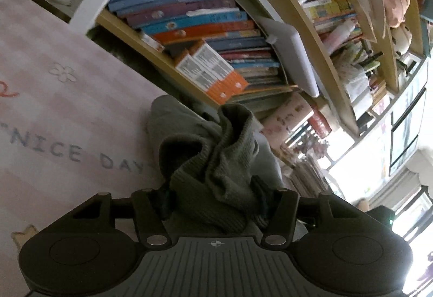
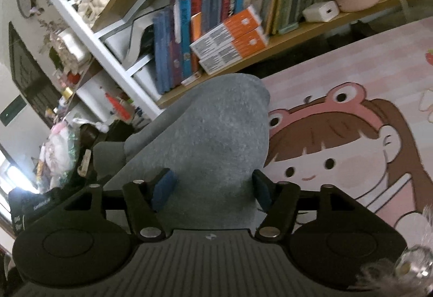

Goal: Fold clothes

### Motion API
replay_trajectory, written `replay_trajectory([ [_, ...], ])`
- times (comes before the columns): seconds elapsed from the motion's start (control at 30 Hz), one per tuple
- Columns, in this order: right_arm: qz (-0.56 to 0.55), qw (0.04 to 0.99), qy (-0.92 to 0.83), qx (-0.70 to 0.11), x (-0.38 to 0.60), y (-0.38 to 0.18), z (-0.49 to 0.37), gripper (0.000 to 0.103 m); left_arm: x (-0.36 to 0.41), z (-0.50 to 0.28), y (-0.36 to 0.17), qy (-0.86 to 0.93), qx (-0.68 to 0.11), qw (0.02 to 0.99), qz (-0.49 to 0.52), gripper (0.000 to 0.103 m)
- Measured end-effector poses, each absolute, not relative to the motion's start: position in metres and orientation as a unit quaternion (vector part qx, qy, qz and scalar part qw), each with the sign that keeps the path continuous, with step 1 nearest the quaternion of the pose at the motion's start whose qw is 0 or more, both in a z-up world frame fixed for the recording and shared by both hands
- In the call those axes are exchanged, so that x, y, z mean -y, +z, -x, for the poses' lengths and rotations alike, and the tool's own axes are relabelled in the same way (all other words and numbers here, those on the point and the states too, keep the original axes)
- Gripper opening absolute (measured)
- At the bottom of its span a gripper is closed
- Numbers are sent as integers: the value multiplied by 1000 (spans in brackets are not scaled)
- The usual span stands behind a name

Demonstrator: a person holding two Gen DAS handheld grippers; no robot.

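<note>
Gripping one grey-green garment (image 1: 216, 161) at two places, I hold it up above a pink printed mat (image 1: 67, 96) in front of a wooden bookshelf (image 1: 311, 48). My left hand-held gripper (image 1: 213, 201) is clamped on a bunched, ribbed knit edge, creased and dark olive in the left wrist view. My right hand-held gripper (image 2: 212, 188) has its two blue-padded fingers on either side of a smoother, fleecy stretch of the garment (image 2: 213, 134); the fingers stand fairly wide, and I cannot tell whether they pinch the cloth. That stretch rises to a rounded end over the mat's near edge (image 2: 351, 85). The mat lies flat, its cartoon girl in a frog hat uncovered to the right of the cloth and its lettering uncovered to the left. Two orange-and-white boxes (image 2: 232, 45) lie stacked against the upright books on the lowest shelf, just behind the mat's far edge.
</note>
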State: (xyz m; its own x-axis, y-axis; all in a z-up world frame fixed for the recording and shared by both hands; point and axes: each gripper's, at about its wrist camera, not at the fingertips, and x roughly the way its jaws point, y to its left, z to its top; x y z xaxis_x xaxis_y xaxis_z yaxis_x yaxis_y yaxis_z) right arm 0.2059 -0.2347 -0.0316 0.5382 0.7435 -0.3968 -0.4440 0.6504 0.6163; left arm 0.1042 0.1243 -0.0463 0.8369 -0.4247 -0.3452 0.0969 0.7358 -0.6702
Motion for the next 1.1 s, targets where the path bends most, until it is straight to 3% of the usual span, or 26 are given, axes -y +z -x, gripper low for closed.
replay_trajectory([
  [0.07,-232,843,352,-335,234,-34,-207,71,-122,-104,-46,-133,-245,904,324,68],
  [0.2,-229,843,348,-340,232,-35,-206,72,-120,-104,-47,-121,-246,910,310,72],
  [0.3,-224,846,344,-340,230,-34,-204,65,-119,-107,-49,-119,-257,910,305,75],
  [0.37,-215,850,344,-336,229,-31,-201,54,-119,-108,-50,-121,-259,908,307,76],
  [0.47,-211,856,361,-303,229,-23,-195,40,-118,-108,-50,-127,-256,908,306,67],
  [0.53,-228,850,379,-286,234,-19,-194,37,-116,-105,-46,-127,-245,916,292,60],
  [0.7,-221,846,359,-327,233,-24,-202,39,-116,-107,-47,-125,-249,916,290,61],
  [0.77,-226,843,357,-334,234,-26,-203,50,-118,-109,-48,-124,-254,912,296,66],
  [0.97,-248,831,352,-352,234,-38,-207,60,-122,-119,-56,-132,-273,896,326,72],
  [1.03,-267,822,352,-358,236,-42,-208,56,-118,-121,-56,-130,-275,897,319,70],
  [1.07,-271,821,353,-358,236,-42,-208,47,-115,-121,-55,-129,-273,899,317,68],
  [1.1,-268,823,355,-353,235,-39,-206,43,-113,-120,-53,-127,-269,902,313,60],
])
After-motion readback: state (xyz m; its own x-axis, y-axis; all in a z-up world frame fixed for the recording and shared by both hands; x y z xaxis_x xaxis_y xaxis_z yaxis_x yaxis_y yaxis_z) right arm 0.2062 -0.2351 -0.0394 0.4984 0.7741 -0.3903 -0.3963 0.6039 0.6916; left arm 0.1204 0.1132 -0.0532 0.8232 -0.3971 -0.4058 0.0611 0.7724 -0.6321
